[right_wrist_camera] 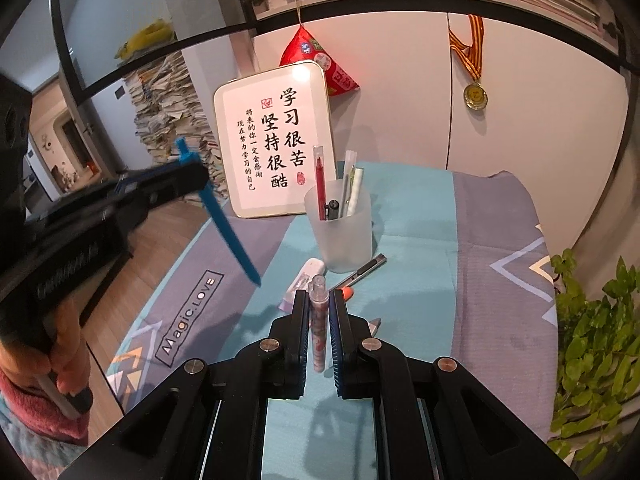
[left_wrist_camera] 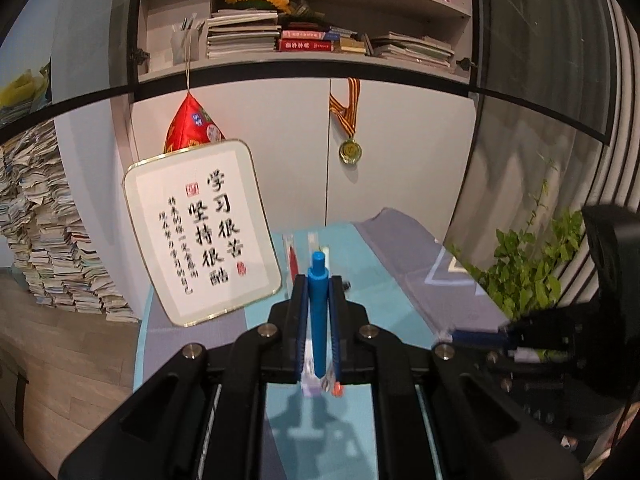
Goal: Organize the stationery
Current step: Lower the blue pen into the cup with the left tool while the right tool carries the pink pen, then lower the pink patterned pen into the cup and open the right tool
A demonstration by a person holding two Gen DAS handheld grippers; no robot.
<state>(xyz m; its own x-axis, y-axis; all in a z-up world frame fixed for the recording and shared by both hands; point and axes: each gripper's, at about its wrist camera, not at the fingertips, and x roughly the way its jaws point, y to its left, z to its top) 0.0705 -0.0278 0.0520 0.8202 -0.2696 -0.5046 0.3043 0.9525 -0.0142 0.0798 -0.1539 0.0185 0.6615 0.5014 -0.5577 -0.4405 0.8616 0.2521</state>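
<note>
My left gripper (left_wrist_camera: 319, 280) is shut on a blue pen (left_wrist_camera: 319, 312), held upright above the table; it shows from the side in the right wrist view (right_wrist_camera: 230, 232). My right gripper (right_wrist_camera: 319, 296) is shut on a clear pen with a red pattern (right_wrist_camera: 319, 328). A frosted pen cup (right_wrist_camera: 340, 232) stands ahead of the right gripper and holds a red pen (right_wrist_camera: 320, 184) and several other pens. A white correction tape (right_wrist_camera: 306, 276), a utility knife (right_wrist_camera: 366, 268) and an orange item (right_wrist_camera: 347, 292) lie on the cloth by the cup's base.
A framed calligraphy sign (right_wrist_camera: 276, 140) leans against the cabinet behind the cup. The table wears a teal and grey cloth (right_wrist_camera: 440, 240). A green plant (right_wrist_camera: 592, 340) is at the right edge. A paper stack (right_wrist_camera: 168, 112) stands on the floor at left.
</note>
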